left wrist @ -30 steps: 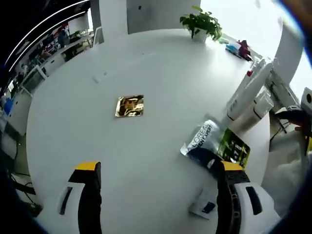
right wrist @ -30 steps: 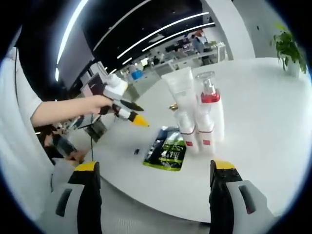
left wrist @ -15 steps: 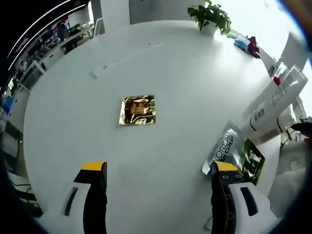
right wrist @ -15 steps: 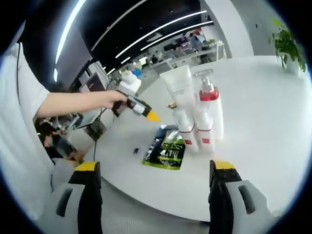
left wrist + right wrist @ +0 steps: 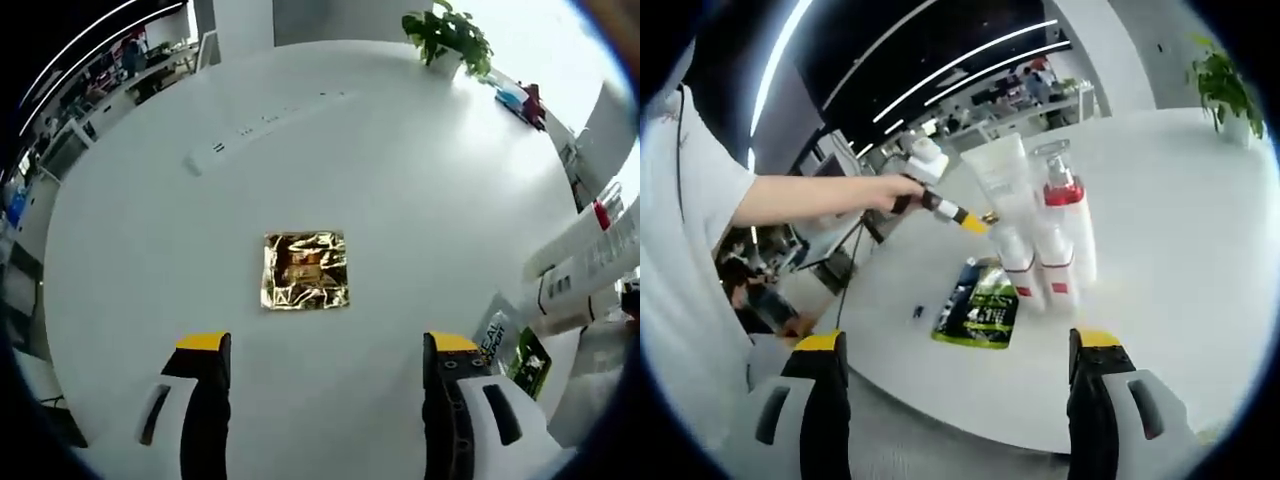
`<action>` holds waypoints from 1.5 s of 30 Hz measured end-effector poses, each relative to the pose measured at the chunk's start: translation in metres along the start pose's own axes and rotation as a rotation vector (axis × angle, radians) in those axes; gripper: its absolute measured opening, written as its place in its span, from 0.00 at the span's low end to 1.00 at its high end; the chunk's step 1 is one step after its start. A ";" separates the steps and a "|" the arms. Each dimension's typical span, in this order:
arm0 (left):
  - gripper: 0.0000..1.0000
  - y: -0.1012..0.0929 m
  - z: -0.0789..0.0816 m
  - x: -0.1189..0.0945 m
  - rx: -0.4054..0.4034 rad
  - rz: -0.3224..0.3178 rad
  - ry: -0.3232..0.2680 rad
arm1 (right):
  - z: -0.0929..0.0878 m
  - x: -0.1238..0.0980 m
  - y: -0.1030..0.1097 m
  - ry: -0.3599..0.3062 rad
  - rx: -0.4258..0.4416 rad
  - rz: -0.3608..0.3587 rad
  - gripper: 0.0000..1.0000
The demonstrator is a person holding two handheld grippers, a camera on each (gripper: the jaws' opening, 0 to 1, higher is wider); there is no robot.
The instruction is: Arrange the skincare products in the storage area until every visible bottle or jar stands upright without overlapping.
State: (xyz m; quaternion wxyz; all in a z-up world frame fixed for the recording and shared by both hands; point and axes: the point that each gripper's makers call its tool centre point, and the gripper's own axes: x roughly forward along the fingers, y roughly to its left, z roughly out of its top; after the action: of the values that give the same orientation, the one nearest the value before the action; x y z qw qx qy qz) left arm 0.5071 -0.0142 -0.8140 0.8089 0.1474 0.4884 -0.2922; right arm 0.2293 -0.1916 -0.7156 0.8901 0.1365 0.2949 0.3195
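Note:
A crinkled gold foil sachet (image 5: 306, 270) lies flat on the round white table (image 5: 300, 140), just ahead of my open left gripper (image 5: 322, 350). In the right gripper view a cluster of upright white bottles and a tube (image 5: 1040, 235), one with a red collar and clear cap, stands mid-table. The same cluster (image 5: 590, 265) leans in at the right edge of the left gripper view. A dark and green sachet pair (image 5: 980, 308) lies flat beside the bottles. My right gripper (image 5: 952, 350) is open, short of the table edge. The left gripper (image 5: 955, 212) is held out over the table by a hand.
A potted plant (image 5: 448, 35) stands at the far table edge, with small coloured items (image 5: 522, 98) near it. A small dark item (image 5: 920, 312) lies left of the sachets. Office desks and ceiling light strips fill the background. A person's white sleeve (image 5: 685, 200) is at the left.
The left gripper has moved forward over the table toward the gold sachet, which now sits centred between its jaws. The bottles slid to the view's right edge. The right gripper stayed put.

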 end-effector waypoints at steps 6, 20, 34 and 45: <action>0.67 0.006 0.016 0.010 0.003 0.009 -0.013 | 0.000 0.000 0.000 0.001 0.006 0.005 0.91; 0.58 0.003 0.031 0.021 0.012 0.007 -0.009 | 0.001 0.000 -0.001 -0.009 0.026 0.004 0.91; 0.43 0.001 0.029 0.017 0.030 0.037 0.027 | 0.000 0.001 -0.003 -0.003 0.024 -0.004 0.90; 0.34 -0.003 0.033 0.010 0.053 0.028 0.020 | 0.000 0.001 -0.003 -0.002 0.022 -0.009 0.90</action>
State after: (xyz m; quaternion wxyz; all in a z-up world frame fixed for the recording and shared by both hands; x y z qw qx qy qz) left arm 0.5324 -0.0370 -0.8071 0.8039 0.1787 0.4863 -0.2921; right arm 0.2315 -0.1934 -0.7172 0.8902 0.1455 0.2981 0.3121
